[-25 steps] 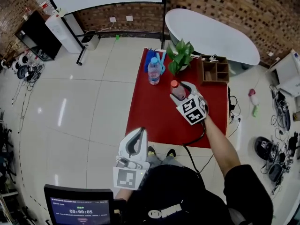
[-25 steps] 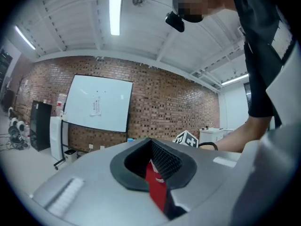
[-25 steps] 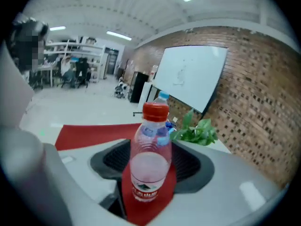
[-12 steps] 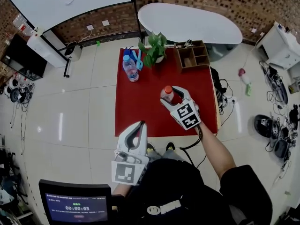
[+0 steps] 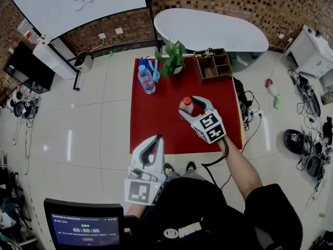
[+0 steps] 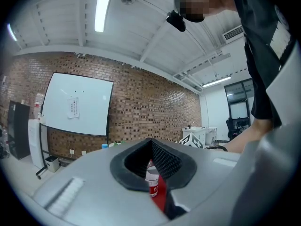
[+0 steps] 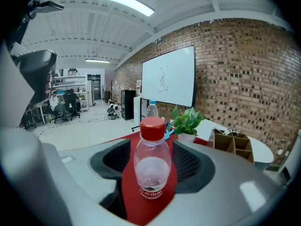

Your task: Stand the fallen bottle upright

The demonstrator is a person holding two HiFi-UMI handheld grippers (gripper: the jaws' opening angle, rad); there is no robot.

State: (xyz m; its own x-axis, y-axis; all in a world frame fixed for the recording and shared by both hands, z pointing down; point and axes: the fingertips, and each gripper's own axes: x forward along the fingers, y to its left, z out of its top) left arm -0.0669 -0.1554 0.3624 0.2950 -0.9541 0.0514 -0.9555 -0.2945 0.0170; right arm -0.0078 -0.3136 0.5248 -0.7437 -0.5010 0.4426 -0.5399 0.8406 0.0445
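Note:
A clear bottle with a red cap (image 5: 187, 101) stands upright near the middle of the red table (image 5: 156, 124). My right gripper (image 5: 189, 108) is shut on it, one finger on each side. In the right gripper view the bottle (image 7: 152, 164) fills the gap between the black pads (image 7: 188, 166), with its base low against the red tabletop. My left gripper (image 5: 157, 139) hangs shut off the table's near edge, holding nothing. Through its narrow slit, the left gripper view shows that bottle (image 6: 151, 181) in the distance.
A second bottle with a blue cap (image 5: 148, 79) stands at the table's far left, beside blue items (image 5: 151, 64) and a potted plant (image 5: 171, 57). A wooden compartment box (image 5: 214, 65) sits at the far right corner. A cable (image 5: 250, 132) hangs off the right edge.
The head view has swung, so the table sits differently in the picture. My right gripper has stayed on the upright bottle near the table's middle. The left gripper has kept its place.

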